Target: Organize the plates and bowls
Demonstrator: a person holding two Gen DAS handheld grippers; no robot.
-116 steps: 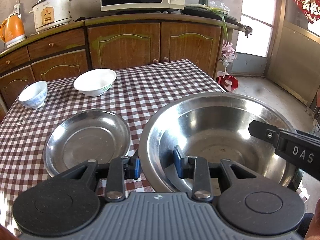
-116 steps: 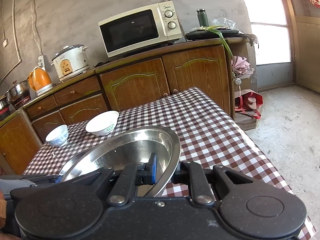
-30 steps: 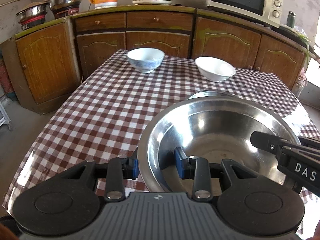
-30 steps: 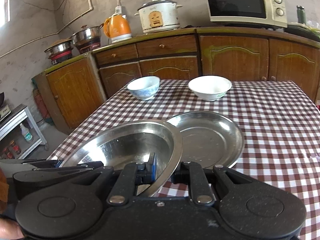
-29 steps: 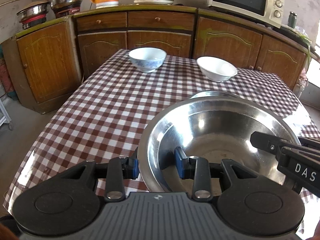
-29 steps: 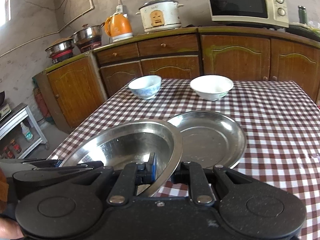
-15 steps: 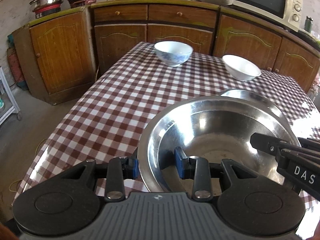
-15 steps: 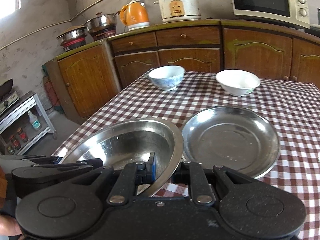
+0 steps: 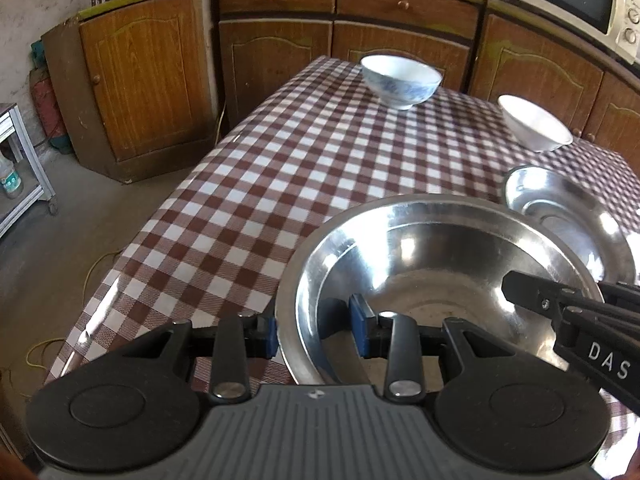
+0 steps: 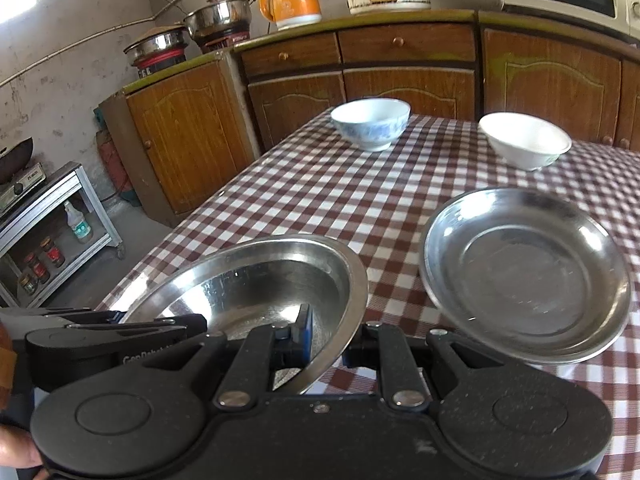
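The big bowl [image 9: 440, 248] and the shallow plate [image 10: 524, 276] are bright polished metal, mirror-glossy with hard glints. The two small bowls, one blue-patterned [image 10: 370, 122] and one plain white [image 10: 524, 144], look like smooth glazed ceramic. The checked tablecloth [image 9: 280, 184] has a slick, wipe-clean sheen, and the cabinets [image 10: 400, 76] are varnished wood.

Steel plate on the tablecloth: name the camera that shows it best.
Right wrist view: the steel plate shows nearly whole, beside the basin clamped in both tongs. In the left wrist view that basin's rim and the frame edge hide its near part.
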